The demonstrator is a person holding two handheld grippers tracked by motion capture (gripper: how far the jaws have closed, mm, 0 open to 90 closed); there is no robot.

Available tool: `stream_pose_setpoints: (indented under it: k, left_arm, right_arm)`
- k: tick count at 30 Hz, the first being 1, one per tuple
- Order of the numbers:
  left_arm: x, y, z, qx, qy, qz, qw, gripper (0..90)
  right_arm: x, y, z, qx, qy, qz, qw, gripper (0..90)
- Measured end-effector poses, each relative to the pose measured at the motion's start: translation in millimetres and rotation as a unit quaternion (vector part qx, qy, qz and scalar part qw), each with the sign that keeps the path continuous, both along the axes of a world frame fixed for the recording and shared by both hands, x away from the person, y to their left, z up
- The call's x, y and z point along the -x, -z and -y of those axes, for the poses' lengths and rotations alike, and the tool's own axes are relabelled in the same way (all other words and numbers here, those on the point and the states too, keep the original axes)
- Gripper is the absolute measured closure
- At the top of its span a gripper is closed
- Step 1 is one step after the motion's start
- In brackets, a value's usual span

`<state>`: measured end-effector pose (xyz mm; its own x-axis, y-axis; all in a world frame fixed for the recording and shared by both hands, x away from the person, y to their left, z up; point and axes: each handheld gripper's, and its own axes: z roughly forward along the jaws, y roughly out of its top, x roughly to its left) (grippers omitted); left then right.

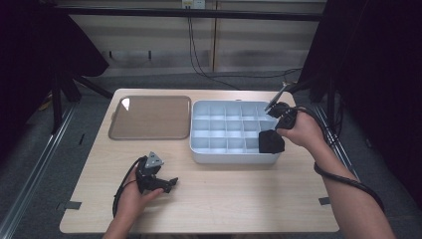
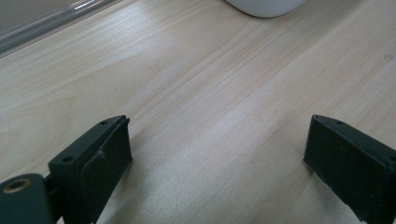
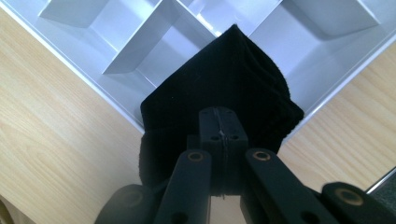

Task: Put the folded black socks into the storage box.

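Right tongs [image 3: 219,140] are pinching a black cloth [image 3: 224,88] with jaws pressed together, holding it over the near right corner of the white divided tray [image 1: 219,144]. Left tongs [image 2: 217,158] are standing wide with nothing between them, resting low over the wooden surface [image 1: 224,199], well apart from the tray.

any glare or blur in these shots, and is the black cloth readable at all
High view: a bright glare patch sits on the brown tray, and the surroundings are dark. Left gripper view: the table is sharp, while the near left gripper fingers look soft. Right gripper view: the black cloth shows faint weave but little shading; the white organizer is bright and evenly lit.
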<state>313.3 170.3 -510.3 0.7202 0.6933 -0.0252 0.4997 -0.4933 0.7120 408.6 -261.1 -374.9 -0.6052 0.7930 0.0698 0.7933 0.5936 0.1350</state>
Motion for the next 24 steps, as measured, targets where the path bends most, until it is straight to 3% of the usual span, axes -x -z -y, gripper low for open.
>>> stream_pose_setpoints:
  k: [24]
  left_arm:
    - [0.0,0.0,0.0,0.0,0.0,0.001,1.0,6.7]
  right_arm:
    - [-0.8,22.4,-2.4,-0.007,0.003,-0.013,0.9999,90.0]
